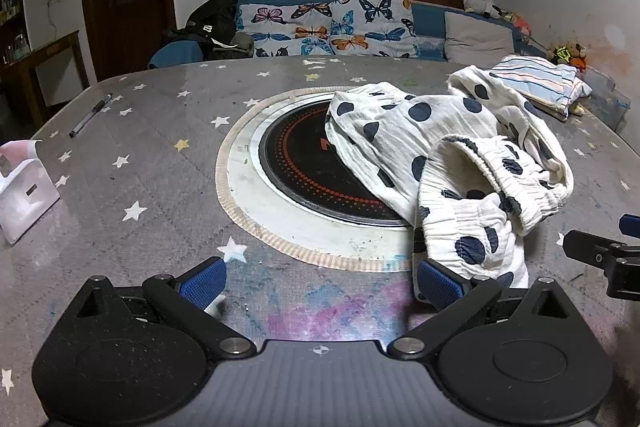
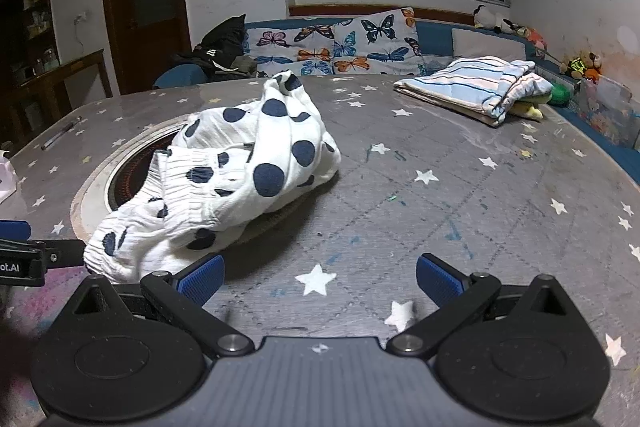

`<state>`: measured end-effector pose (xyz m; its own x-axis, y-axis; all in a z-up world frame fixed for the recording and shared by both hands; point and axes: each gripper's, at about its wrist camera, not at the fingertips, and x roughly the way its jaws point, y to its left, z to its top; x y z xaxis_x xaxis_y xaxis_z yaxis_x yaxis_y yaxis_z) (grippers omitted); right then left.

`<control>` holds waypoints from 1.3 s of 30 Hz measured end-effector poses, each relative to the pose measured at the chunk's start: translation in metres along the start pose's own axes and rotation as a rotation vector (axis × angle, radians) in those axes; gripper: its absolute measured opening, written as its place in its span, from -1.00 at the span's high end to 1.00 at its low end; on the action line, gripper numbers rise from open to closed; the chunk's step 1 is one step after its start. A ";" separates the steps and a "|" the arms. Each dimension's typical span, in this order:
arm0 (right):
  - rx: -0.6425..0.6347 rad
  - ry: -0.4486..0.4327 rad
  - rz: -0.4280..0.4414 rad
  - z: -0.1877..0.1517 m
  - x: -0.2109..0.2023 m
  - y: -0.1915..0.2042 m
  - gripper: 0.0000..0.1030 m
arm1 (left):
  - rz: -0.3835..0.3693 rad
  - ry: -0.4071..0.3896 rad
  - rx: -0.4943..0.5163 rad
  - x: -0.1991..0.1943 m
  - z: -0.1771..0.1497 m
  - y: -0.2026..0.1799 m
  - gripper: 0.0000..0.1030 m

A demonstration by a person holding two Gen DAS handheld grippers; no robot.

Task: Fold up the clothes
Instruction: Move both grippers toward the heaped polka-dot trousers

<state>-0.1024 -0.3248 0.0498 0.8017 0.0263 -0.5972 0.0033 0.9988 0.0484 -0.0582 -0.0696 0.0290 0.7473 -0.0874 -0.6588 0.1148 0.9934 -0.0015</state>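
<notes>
Right gripper [image 2: 320, 277] spread wide, blue fingers [image 2: 202, 277] low over the star-print bench [image 2: 440, 195], holding nothing. Crumpled dotted garment [image 2: 240, 167] ahead-left, partly over a round inset burner [image 2: 120, 183]; its hem looks to touch the left finger, hard to tell. Folded striped cloth [image 2: 476, 87] far right. Left gripper [image 2: 24, 251] at left edge.

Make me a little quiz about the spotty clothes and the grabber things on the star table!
1. True or false: the left gripper is open.
2. What lies partly over the round black cooktop? A) polka-dot garment B) striped folded cloth C) pen
3. Fill in: the right gripper holds ____.

Key: 1 true; 2 A; 3 nothing.
</notes>
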 end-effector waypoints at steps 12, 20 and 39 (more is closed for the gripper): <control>-0.019 -0.029 0.017 0.002 -0.012 0.010 -1.00 | -0.007 -0.012 0.013 -0.009 -0.002 -0.005 -1.00; -0.021 -0.041 0.017 0.002 -0.019 0.011 -1.00 | -0.018 -0.021 0.029 -0.015 -0.003 -0.011 -1.00; -0.037 -0.047 0.012 0.002 -0.026 0.019 -1.00 | -0.027 -0.032 0.041 -0.024 -0.005 -0.017 -1.00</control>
<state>-0.1216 -0.3069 0.0675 0.8289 0.0373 -0.5581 -0.0279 0.9993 0.0253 -0.0810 -0.0839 0.0408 0.7640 -0.1174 -0.6344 0.1620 0.9867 0.0125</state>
